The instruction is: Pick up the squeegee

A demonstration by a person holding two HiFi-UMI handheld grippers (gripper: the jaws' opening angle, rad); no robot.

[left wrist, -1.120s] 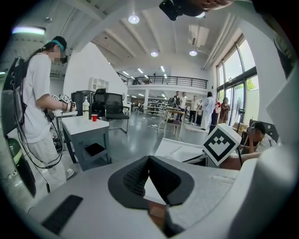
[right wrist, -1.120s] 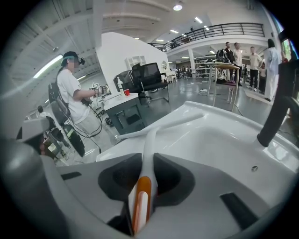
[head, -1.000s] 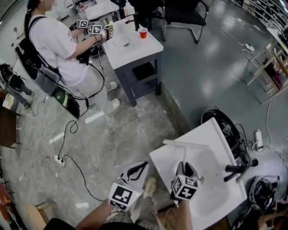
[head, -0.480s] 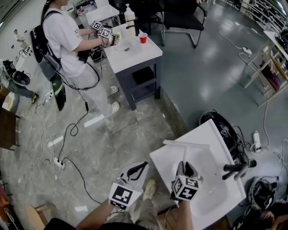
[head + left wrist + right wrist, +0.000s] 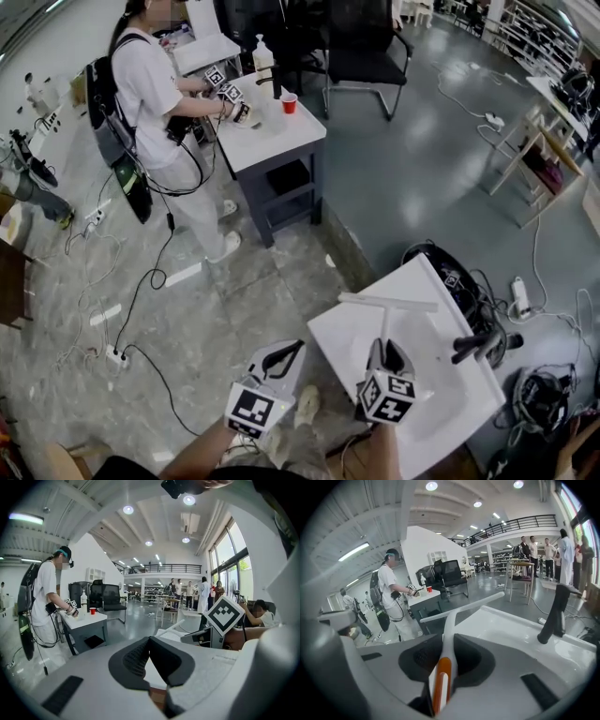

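The squeegee [image 5: 387, 304] has a white T-shaped blade and a white handle with an orange grip [image 5: 442, 679]. My right gripper [image 5: 385, 350] is shut on that handle, and the blade [image 5: 464, 607] juts forward over the white sink top [image 5: 342, 333]. In the right gripper view the handle runs straight up between the dark pads of the right gripper [image 5: 449, 641]. My left gripper [image 5: 284, 355] hangs left of the sink top, over the floor. Its tips meet in the left gripper view [image 5: 149, 640], with nothing between them.
A black faucet [image 5: 481, 344] stands at the sink's right side, also seen as the faucet [image 5: 555, 613] in the right gripper view. A black bag and cables [image 5: 459, 272] lie beyond the sink. Far off, a person [image 5: 155, 84] works at a dark table [image 5: 272, 127] with a red cup [image 5: 289, 101].
Both grippers have risen a little, and the squeegee has gone up with the right one. The view has shifted, so the far table and person sit nearer the top centre.
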